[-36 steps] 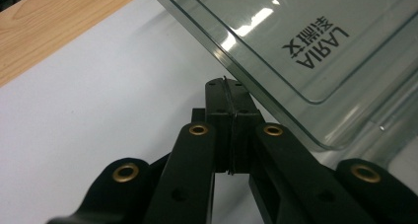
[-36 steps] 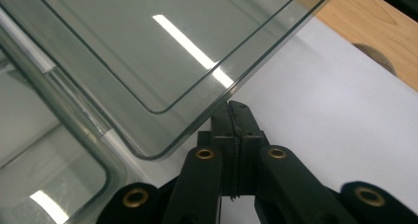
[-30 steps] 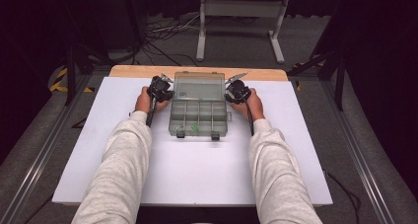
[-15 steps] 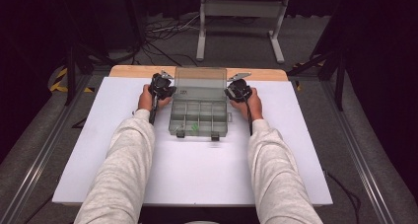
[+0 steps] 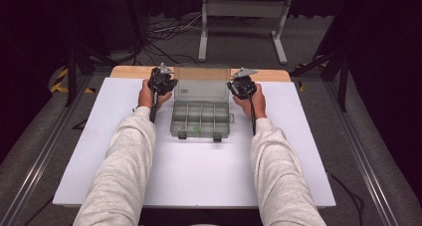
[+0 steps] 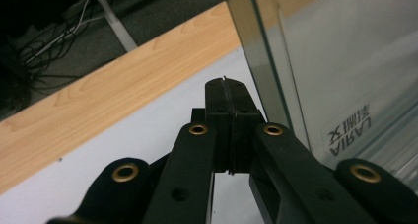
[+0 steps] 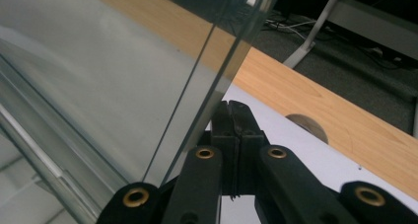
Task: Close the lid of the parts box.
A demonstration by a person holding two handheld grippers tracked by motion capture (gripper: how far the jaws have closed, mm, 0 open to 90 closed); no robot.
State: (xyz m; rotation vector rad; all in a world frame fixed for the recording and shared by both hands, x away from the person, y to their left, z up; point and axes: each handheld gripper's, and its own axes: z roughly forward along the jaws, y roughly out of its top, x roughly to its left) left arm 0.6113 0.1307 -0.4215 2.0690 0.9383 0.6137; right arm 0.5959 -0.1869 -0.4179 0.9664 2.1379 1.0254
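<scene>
Your left tool [image 5: 164, 81] has its jaws pressed flat together with nothing between them, and in the left gripper view [image 6: 227, 93] their tip stands just beside the left edge of the clear lid [image 6: 345, 61]. Whether it actually touches the plastic I cannot tell. Your right tool [image 5: 240, 84] is the mirror of it: jaws pressed together and empty, and in the right gripper view [image 7: 231, 115] they sit just behind the lid's [image 7: 98, 86] right edge. So you are nudging the lid from both sides, not pinching it.

The lid belongs to the clear compartment box [image 5: 200, 117], which sits in the middle of the far half of the tabletop, between your two hands. From the high view the lid [image 5: 201, 86] stands close to upright over the far edge of the box, and the divided tray lies open. By my reading the lid is mid-swing; whichever way you are taking it, the rest of the swing is left, and the two dark latches [image 5: 217, 136] on the near edge are not engaged.

The white tabletop [image 5: 199, 181] carries nothing else, with a wooden strip [image 5: 124, 71] along its far edge. Beyond it are grey carpet, loose cables [image 5: 169, 29] and a pale metal stand [image 5: 244, 9] in a dark room.
</scene>
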